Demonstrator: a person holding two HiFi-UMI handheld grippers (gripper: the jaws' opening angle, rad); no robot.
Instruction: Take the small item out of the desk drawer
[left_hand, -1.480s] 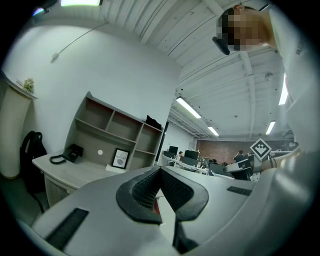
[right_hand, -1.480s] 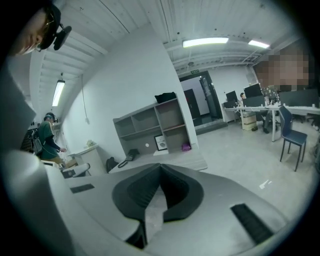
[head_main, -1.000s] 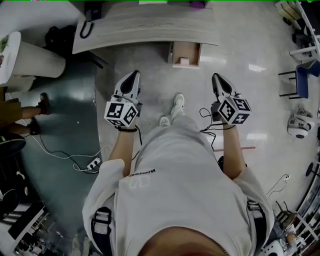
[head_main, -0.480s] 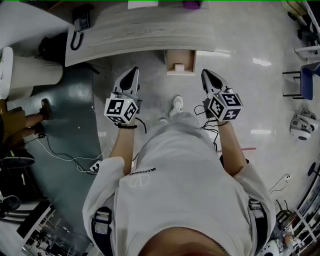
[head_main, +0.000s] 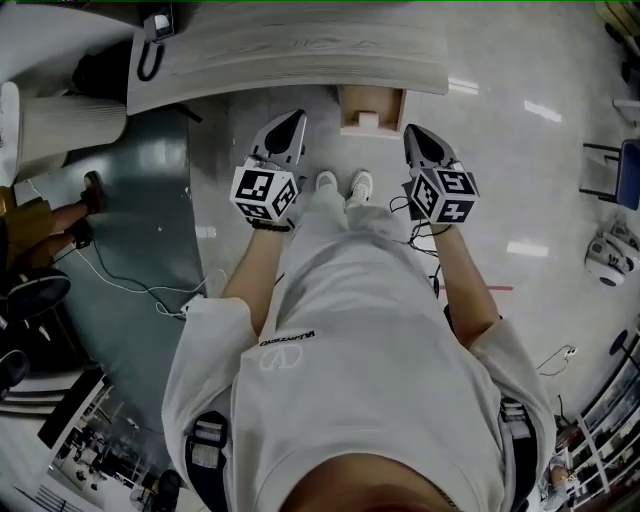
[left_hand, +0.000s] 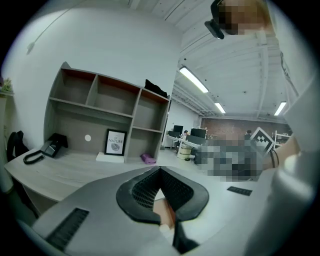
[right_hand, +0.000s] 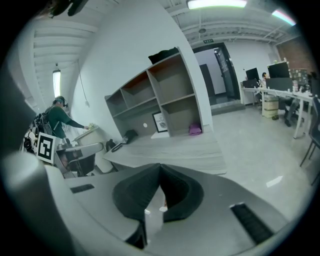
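Note:
The light wooden desk (head_main: 290, 55) runs across the top of the head view. Its drawer (head_main: 350, 104) hangs open below the desk's front edge, pale pink inside. A small white item (head_main: 368, 120) lies in it near the front. My left gripper (head_main: 293, 122) points at the desk just left of the drawer, its jaws shut and empty. My right gripper (head_main: 413, 134) sits just right of the drawer, also shut with nothing held. In the left gripper view, the closed left gripper (left_hand: 160, 171) faces the desk top (left_hand: 65, 167). In the right gripper view, the right gripper (right_hand: 160, 166) does too.
A black telephone (head_main: 152, 42) sits at the desk's left end. A shelf unit (left_hand: 107, 117) with a framed picture (left_hand: 115, 142) and a purple object (left_hand: 148, 159) stands at the back. A cable and power strip (head_main: 185, 305) lie on the floor left. A chair (head_main: 622, 165) is far right.
The person has stepped toward the desk. Both grippers moved forward and lower, from well short of the drawer to either side of its open front. Both stayed shut.

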